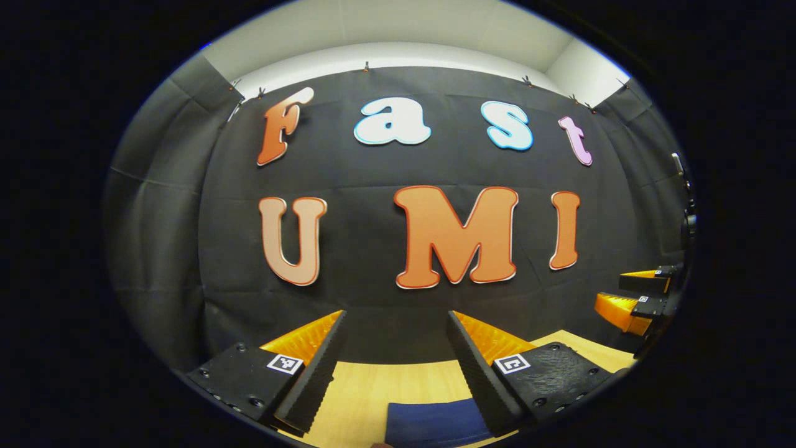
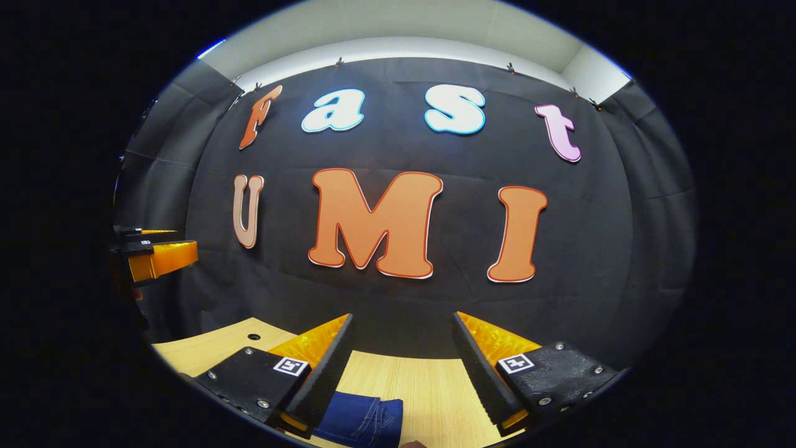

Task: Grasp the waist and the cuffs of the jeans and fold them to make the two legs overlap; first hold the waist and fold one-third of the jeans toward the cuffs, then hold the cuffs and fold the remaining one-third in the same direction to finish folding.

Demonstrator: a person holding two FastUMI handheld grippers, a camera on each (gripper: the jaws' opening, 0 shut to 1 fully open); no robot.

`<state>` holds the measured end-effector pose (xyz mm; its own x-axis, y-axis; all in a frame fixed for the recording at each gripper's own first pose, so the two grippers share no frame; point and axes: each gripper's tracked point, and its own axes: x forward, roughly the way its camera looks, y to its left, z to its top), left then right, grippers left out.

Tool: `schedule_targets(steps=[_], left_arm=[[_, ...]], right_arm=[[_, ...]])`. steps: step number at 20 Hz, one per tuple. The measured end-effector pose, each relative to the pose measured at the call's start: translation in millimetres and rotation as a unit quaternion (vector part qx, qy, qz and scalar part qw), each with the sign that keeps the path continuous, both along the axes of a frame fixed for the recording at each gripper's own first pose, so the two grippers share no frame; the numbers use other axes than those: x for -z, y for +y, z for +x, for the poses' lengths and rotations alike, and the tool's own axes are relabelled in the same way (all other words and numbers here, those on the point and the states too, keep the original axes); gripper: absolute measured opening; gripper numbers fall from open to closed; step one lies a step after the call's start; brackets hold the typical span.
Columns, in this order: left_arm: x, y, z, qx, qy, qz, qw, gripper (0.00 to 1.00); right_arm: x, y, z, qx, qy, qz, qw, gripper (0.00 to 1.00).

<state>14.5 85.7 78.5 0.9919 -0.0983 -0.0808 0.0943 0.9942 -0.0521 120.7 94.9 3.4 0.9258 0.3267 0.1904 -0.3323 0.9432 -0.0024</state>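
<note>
My left gripper [image 1: 395,323] hangs above the table [image 1: 398,382] with its 2 fingers spread wide and nothing between them but air. It points at the booth's dark wall [image 1: 373,298]. Under its fingers, at the bottom edge of the left gripper view, I see a patch of the jeans [image 1: 435,423] lying flat on the wood. Far off at the right edge of that view sits my other gripper, also raised above the table.

My right gripper [image 2: 401,323] is likewise parted, holding nothing, and aimed at the same wall [image 2: 591,249]. In the right gripper view the jeans [image 2: 364,420] lie on the table [image 2: 429,386] just below and beside the left-hand finger [image 2: 320,373], with seams showing on the cloth; I cannot tell which part of the garment this is. The left gripper shows at the left edge of that view, up off the table. A small dark hole [image 2: 254,336] marks the tabletop near it.
</note>
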Motion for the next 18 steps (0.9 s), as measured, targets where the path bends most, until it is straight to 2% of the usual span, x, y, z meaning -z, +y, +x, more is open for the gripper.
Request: schedule_targets(steps=[5, 8, 9, 11, 13, 16, 18], left_arm=[[13, 39, -2, -0.023, -0.003, -0.023, 0.999, 0.96], [30, 55, -4, -0.045, 0.016, -0.020, 0.999, 0.98], [36, 55, -6, -0.043, 0.022, -0.027, 0.998, 0.96], [43, 53, -5, -0.041, 0.026, -0.043, 0.998, 0.98], [41, 54, -4, -0.037, 0.010, -0.041, 0.998, 0.96], [34, 46, 2, -0.024, -0.007, -0.023, 0.999, 0.97], [33, 36, 5, -0.015, -0.013, -0.034, 0.999, 0.97]], right_arm=[[-4, -4, -2, 0.016, -0.007, 0.012, 1.000, 0.96], [-8, -19, 4, 0.046, -0.016, 0.012, 0.999, 1.00], [-7, -25, 5, 0.053, -0.017, 0.010, 0.998, 0.97], [-4, -34, 9, 0.067, -0.011, 0.011, 0.998, 1.00], [0, -42, 12, 0.082, -0.005, 0.012, 0.997, 0.98], [4, -46, 14, 0.093, 0.002, 0.011, 0.996, 1.00], [9, -44, 12, 0.093, 0.006, 0.010, 0.996, 0.97]])
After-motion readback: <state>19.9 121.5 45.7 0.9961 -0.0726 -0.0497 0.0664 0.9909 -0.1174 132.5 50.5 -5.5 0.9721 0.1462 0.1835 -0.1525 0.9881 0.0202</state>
